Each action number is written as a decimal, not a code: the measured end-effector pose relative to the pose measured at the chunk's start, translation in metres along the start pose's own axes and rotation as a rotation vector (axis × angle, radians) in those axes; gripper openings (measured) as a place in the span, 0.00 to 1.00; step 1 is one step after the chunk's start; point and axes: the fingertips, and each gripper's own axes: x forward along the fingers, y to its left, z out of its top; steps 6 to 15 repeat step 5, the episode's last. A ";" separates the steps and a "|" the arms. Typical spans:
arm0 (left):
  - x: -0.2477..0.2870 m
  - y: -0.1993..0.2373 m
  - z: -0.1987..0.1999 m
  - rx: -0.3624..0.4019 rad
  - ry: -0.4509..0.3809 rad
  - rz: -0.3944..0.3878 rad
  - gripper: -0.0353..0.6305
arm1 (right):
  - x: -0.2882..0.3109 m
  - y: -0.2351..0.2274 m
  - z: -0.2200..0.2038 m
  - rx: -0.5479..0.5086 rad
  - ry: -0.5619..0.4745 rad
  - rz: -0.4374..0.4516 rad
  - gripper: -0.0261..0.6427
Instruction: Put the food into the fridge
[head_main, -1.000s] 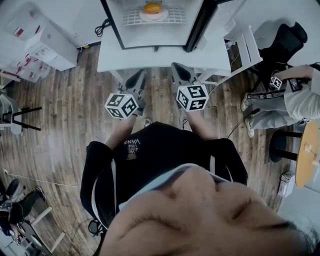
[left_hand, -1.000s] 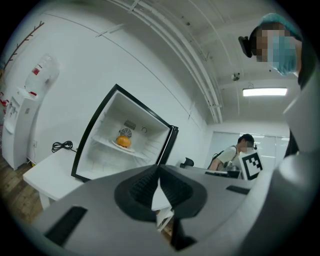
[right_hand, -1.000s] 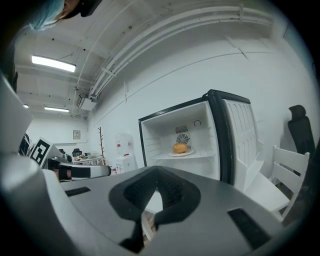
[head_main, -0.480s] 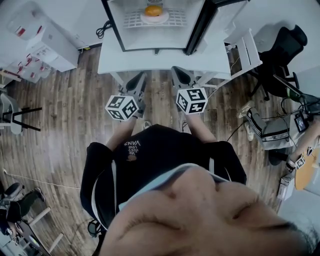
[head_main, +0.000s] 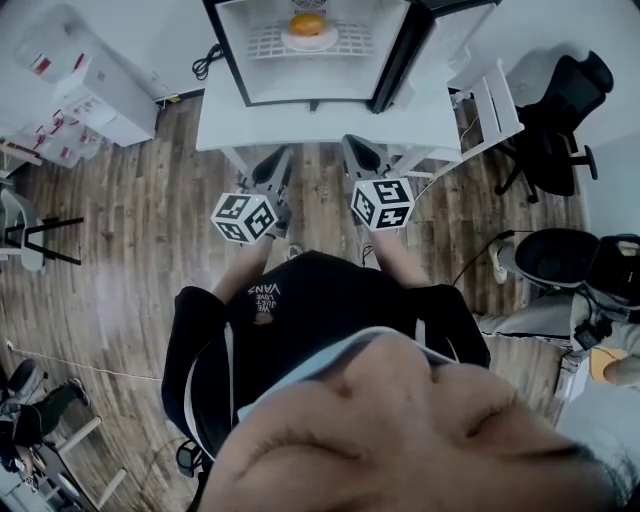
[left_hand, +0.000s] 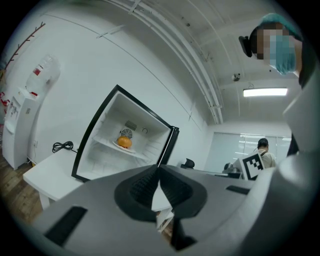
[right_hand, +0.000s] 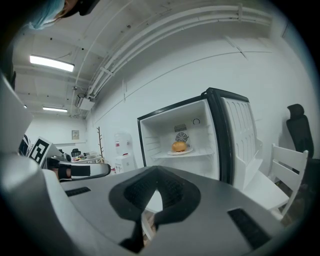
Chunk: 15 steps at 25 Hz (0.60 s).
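The food, an orange round piece on a white plate, rests on the wire shelf inside the open fridge at the top of the head view. It shows again as the food in the left gripper view and the food in the right gripper view. My left gripper and right gripper hover side by side in front of the white table, well short of the fridge. The left gripper is shut and holds nothing. The right gripper is shut and holds nothing too.
The fridge door stands swung open to the right. A white chair and a black office chair are to the right. A water dispenser is left of the table, and a power cable lies beside the fridge.
Both grippers keep still. At the right edge of the head view a seated person has moved away, baring the black office chair and a round stool.
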 end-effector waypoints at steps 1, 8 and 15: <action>-0.001 0.000 0.000 -0.001 0.000 0.000 0.09 | 0.000 0.000 0.000 0.000 -0.001 -0.001 0.06; -0.003 0.002 0.000 -0.003 0.003 -0.001 0.09 | 0.000 0.002 0.000 0.004 -0.002 -0.008 0.06; -0.003 0.002 0.000 -0.003 0.003 -0.001 0.09 | 0.000 0.002 0.000 0.004 -0.002 -0.008 0.06</action>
